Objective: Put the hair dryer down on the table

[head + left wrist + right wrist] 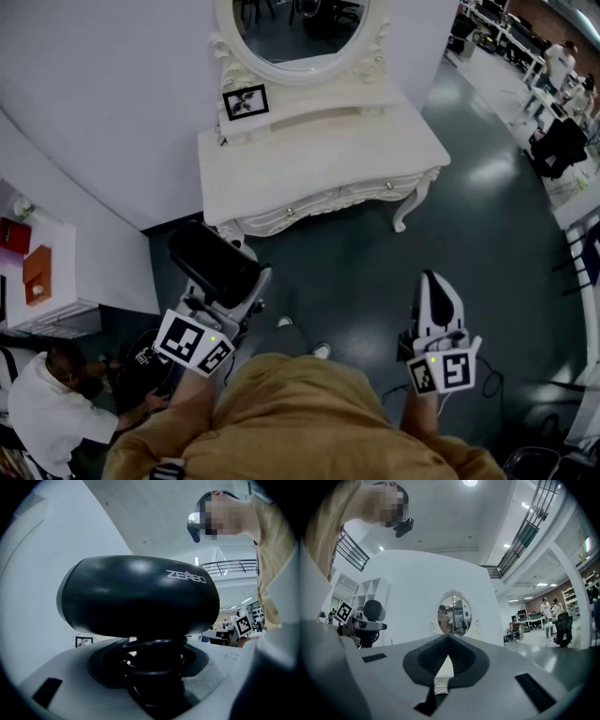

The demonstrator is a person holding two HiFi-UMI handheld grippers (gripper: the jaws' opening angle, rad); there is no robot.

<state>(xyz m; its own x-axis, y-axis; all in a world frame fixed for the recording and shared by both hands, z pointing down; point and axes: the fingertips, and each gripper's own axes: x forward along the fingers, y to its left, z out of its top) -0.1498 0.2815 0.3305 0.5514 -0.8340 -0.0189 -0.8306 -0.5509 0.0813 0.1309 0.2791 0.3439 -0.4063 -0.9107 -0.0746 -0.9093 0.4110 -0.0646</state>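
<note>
Left gripper view: hair dryer [140, 595] sits clamped in the left tool [152, 681].

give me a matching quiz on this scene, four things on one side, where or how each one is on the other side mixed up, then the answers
Things:
1. hair dryer
2. right claw
3. framed picture
4. oval mirror

Places or states:
a. shut, with nothing in it
b. stands at the back left of the white table
c. gripped in the left claw, off the table
d. rises behind the table top

Pairs: 1-c, 2-a, 3-b, 4-d
</note>
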